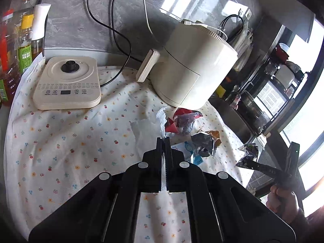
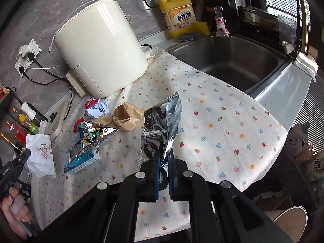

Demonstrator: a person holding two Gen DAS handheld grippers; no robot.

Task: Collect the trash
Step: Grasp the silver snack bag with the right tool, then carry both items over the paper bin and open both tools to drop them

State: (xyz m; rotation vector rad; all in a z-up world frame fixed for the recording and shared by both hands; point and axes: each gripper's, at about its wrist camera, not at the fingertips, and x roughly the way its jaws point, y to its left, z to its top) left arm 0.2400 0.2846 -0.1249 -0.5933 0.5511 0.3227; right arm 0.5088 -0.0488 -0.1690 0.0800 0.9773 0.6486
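Behind the cream air fryer [image 1: 192, 64] you cannot see where the white cable [image 1: 146, 10] ends, and the fryer's base hides part of the red crumpled wrapper [image 1: 183, 119] lying against it. To the fryer's left the oil bottles [image 1: 12, 60] are cut off by the picture's edge and their label print is too small to read, as is the lettering on the kettle base [image 1: 66, 83]. In front of the fryer, your right claw [image 2: 164, 151] covers the lower part of the silver foil bag [image 2: 162, 125], and the blue box [image 2: 81, 161] lies half buried under a foil wrapper [image 2: 95, 133].
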